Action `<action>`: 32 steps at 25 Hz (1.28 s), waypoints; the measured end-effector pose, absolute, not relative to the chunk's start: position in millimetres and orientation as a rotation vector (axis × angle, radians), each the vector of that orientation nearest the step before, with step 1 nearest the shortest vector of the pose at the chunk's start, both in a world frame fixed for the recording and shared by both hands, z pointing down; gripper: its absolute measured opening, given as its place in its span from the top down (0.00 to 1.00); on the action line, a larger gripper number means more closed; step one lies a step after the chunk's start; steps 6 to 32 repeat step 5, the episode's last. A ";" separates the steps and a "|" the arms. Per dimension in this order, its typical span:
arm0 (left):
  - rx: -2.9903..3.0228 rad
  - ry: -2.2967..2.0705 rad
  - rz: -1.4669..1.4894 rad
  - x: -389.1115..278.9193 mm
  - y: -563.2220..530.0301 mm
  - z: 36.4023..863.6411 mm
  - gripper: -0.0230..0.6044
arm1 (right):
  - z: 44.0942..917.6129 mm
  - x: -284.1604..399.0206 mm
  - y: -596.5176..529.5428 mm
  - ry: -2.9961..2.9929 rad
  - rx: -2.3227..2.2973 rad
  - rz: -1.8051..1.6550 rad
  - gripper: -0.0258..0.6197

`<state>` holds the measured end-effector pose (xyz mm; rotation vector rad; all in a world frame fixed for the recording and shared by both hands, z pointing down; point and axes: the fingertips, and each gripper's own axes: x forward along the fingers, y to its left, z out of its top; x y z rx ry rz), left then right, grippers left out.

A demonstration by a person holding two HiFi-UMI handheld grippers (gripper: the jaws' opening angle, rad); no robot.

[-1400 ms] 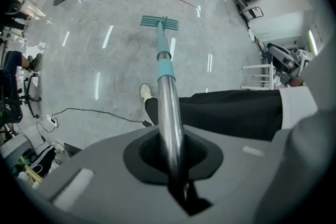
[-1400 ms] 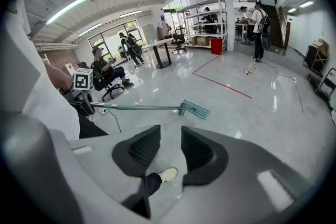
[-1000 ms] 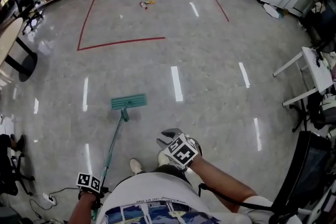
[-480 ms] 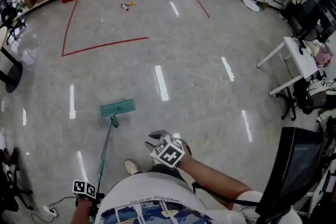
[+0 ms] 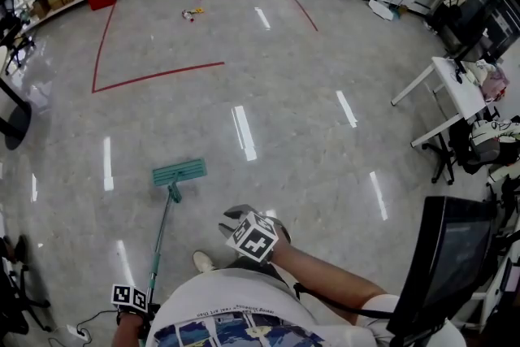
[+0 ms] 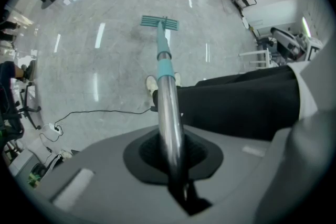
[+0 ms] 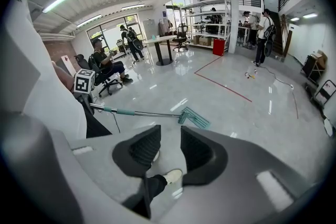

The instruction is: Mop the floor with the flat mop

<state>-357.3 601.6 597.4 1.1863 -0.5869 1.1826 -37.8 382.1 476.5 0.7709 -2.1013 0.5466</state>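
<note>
1. At the far left, the left gripper (image 5: 132, 301) is clamping the upper end of the flat mop's handle (image 6: 167, 97). The metal pole is sitting squarely between its closed jaws.
2. The handle is running forward and slightly right from that grip, its long axis pointing away from the person. It is ending at the teal mop head (image 5: 179, 171), which is lying flat on the grey floor (image 5: 325, 150) ahead, crosswise to the pole.
3. Further right, the right gripper (image 5: 253, 233) is hanging free in front of the person's body. Its jaws are narrowly apart with nothing held between them, and it is off to the right of the pole, not touching it.
4. With the left gripper alone carrying the mop, the next stroke is looking likely to run along the handle's axis, either pushing the head forward or drawing it back toward the person's shoe (image 5: 208, 258).
</note>
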 end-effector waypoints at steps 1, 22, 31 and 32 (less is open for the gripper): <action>1.186 -0.587 1.182 -357.9 602.0 597.6 0.90 | 476.6 -38.8 382.1 -2.101 0.769 0.546 0.77; 1.176 -0.592 1.182 -360.9 604.3 596.9 0.90 | 476.5 -41.8 381.7 -2.104 0.761 0.540 0.77; 1.176 -0.592 1.182 -360.9 604.3 596.9 0.90 | 476.5 -41.8 381.7 -2.104 0.761 0.540 0.77; 1.176 -0.592 1.182 -360.9 604.3 596.9 0.90 | 476.5 -41.8 381.7 -2.104 0.761 0.540 0.77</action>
